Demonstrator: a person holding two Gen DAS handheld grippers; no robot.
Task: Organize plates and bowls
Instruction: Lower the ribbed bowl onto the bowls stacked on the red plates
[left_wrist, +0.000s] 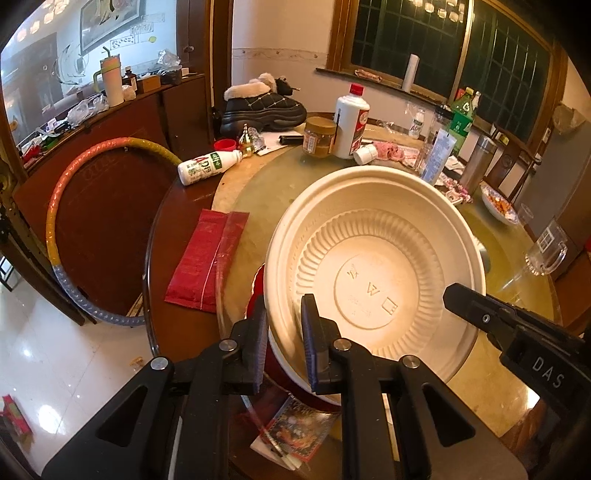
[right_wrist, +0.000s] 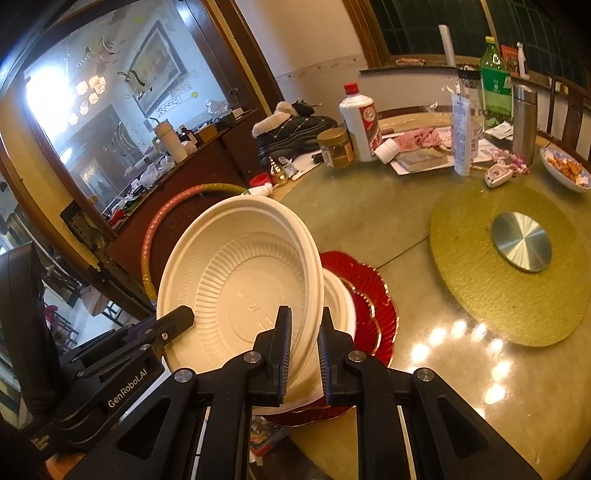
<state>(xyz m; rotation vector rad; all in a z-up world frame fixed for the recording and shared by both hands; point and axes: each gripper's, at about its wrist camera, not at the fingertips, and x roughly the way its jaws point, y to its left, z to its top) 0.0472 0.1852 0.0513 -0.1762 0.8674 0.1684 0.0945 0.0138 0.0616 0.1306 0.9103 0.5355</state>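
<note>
A cream disposable bowl (left_wrist: 373, 266) is tilted up on its edge, its ribbed inside facing the cameras. My left gripper (left_wrist: 284, 332) is shut on its near-left rim. My right gripper (right_wrist: 303, 347) is shut on its right rim; the bowl also shows in the right wrist view (right_wrist: 240, 284). Each gripper's finger shows in the other's view. Under the bowl sits another white bowl (right_wrist: 338, 302) on a red gold-rimmed plate (right_wrist: 364, 291) at the near edge of the glass table (right_wrist: 369, 214).
A gold mat with a steel disc (right_wrist: 521, 242) lies to the right. Bottles, a jar (left_wrist: 318, 136), a shoe (left_wrist: 264, 107) and a dish of food (right_wrist: 567, 168) crowd the far side. A red packet (left_wrist: 207, 254) and a hoop (left_wrist: 62, 206) are at left. A glass mug (left_wrist: 546, 247) stands at right.
</note>
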